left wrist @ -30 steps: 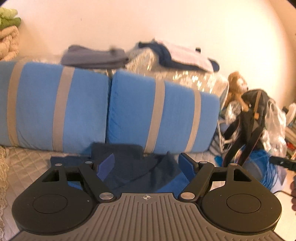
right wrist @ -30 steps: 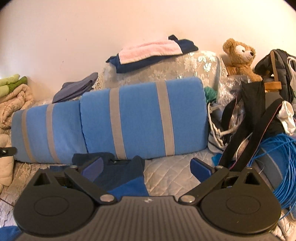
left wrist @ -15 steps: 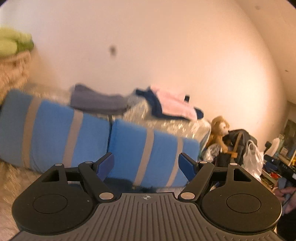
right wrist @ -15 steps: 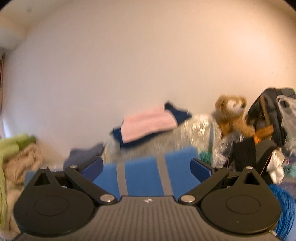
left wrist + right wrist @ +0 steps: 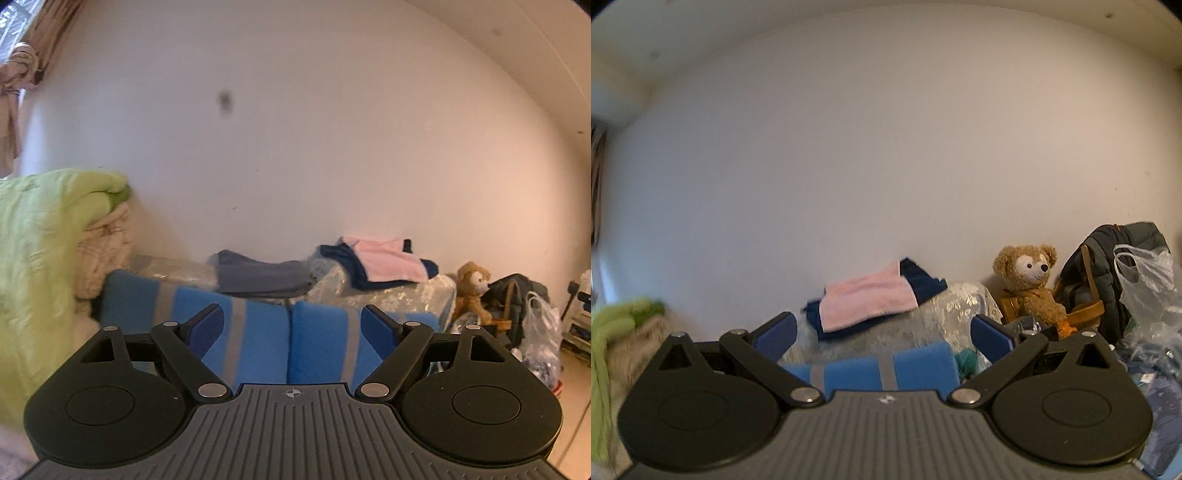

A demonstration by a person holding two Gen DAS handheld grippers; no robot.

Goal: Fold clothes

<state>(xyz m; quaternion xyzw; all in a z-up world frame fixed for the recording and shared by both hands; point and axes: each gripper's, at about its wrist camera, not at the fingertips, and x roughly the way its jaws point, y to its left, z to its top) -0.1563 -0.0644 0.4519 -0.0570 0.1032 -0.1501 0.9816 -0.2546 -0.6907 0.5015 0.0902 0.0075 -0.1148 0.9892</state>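
Plain pale wall (image 5: 332,129). Blue cushions with grey stripes (image 5: 325,343), low against it. Folded clothes: grey garment (image 5: 262,277) and pink-and-navy pile (image 5: 384,264) atop a silvery patterned cover behind the cushions. Left gripper (image 5: 291,325): fingers apart and opening, nothing between. Right gripper (image 5: 882,332): fingers spread, empty. Brown teddy bear (image 5: 1030,284).

left gripper (image 5: 291,325) | black linkages, silver screws, ribbed grey base | blue fingers (image 5: 207,326)
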